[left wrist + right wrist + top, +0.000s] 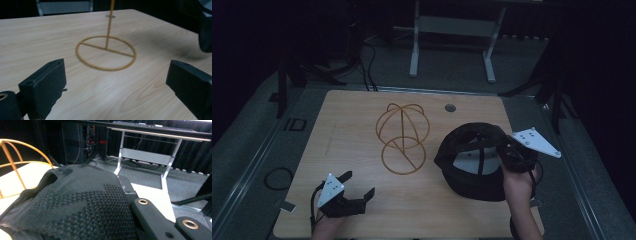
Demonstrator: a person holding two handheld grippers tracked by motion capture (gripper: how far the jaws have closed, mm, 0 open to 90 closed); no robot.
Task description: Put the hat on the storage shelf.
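Black mesh-textured cap (474, 160), seemingly upside down

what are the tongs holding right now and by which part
The right tongs are shut on the black cap, gripping its edge at the right side. The left tongs are open and hold nothing.

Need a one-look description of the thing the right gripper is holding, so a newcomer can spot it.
Start from the light wooden table and look at its right half, beside the gold wire stand in the middle. There the right gripper is shut on a black cap, its hollow inside facing up. It is the one soft, dark fabric thing; its neighbour is thin gold wire hoops.
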